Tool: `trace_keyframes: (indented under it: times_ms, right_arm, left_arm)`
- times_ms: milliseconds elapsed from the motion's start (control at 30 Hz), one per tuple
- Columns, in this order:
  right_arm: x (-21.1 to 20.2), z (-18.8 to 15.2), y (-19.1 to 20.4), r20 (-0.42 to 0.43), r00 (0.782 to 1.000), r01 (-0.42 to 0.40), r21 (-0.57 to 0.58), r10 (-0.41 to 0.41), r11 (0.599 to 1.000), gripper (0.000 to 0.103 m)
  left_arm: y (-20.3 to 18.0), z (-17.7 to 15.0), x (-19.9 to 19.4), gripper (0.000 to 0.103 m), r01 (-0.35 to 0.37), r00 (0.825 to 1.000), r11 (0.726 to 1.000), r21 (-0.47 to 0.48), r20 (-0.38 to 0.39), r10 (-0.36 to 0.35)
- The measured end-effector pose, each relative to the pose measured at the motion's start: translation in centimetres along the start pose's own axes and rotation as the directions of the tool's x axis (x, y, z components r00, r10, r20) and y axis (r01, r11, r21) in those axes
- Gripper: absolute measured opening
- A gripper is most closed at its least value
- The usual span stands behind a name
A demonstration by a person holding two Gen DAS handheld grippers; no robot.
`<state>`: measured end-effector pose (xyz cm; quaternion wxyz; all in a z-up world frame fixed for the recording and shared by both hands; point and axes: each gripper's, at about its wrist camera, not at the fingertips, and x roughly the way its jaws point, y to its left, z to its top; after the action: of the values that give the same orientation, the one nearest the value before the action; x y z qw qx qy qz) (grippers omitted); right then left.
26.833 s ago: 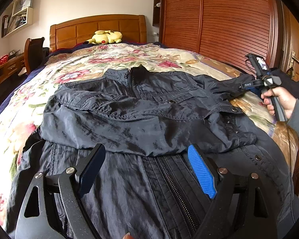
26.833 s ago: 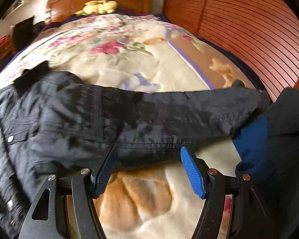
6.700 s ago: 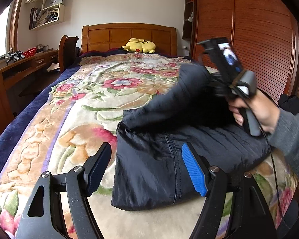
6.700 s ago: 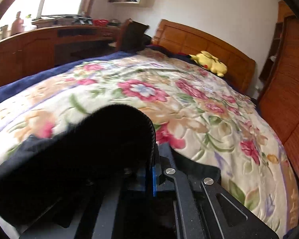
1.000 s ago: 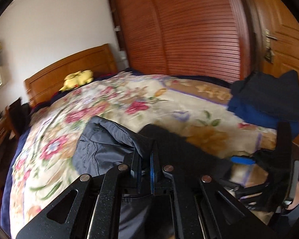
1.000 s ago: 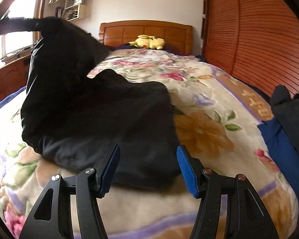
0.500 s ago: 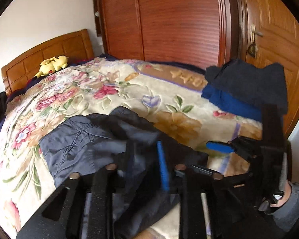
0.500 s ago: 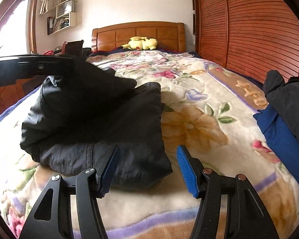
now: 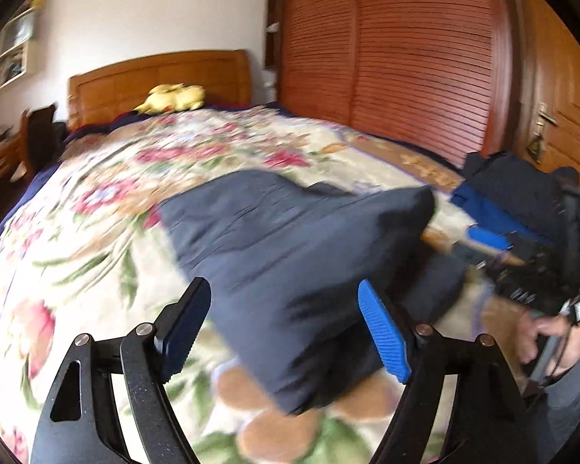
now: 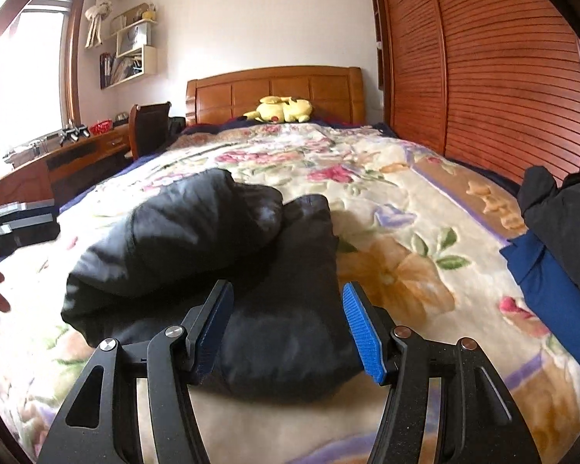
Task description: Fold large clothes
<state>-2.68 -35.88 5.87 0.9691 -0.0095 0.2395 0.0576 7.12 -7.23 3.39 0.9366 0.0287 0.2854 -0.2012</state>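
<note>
A dark navy jacket (image 9: 290, 239) lies folded in a thick bundle on the flowered bedspread (image 9: 96, 232). My left gripper (image 9: 282, 294) hovers over its near edge. Its jaws are opening, and the cloth shows between the blue pads without touching them. In the right wrist view the same jacket (image 10: 197, 239) lies with its folded-over flap puffed up on the left. My right gripper (image 10: 287, 294) stands open just above the bundle's near end, gripping nothing. The right gripper (image 9: 479, 251) also shows in the left wrist view, held by a hand (image 9: 541, 332) at the jacket's right side.
A stack of folded blue and dark clothes (image 10: 553, 270) sits at the bed's right edge. A yellow plush toy (image 10: 282, 110) lies by the wooden headboard. Slatted wardrobe doors (image 9: 406, 58) run along the right, and a desk with a chair (image 10: 147, 127) stands at the left.
My left gripper let go of the jacket flap, spread its jaws and sank toward the bed. The flap now rests on the folded jacket. The right gripper stayed put.
</note>
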Motion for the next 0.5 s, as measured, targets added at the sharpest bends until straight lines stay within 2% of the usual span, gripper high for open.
trace_keyframes:
  times_ms: [100, 200, 500]
  right_arm:
    - [0.2, 0.0, 0.6, 0.009, 1.0, 0.001, -0.012, -0.001, 1.0, 0.061]
    - [0.5, 0.0, 0.8, 0.02, 1.0, -0.008, -0.016, 0.009, 1.0, 0.061]
    - [0.7, 0.2, 1.5, 0.06, 0.998, -0.015, -0.032, 0.017, 0.999, 0.061]
  left_arm:
    - [1.7, -1.3, 0.2, 0.079, -0.033, 0.999, 0.998, -0.044, 0.001, 0.033]
    - [2.7, -2.3, 0.5, 0.079, -0.081, 0.997, 0.996, -0.044, 0.002, 0.081]
    - [5.0, -4.2, 0.8, 0.079, -0.122, 0.992, 0.991, -0.057, -0.023, 0.121]
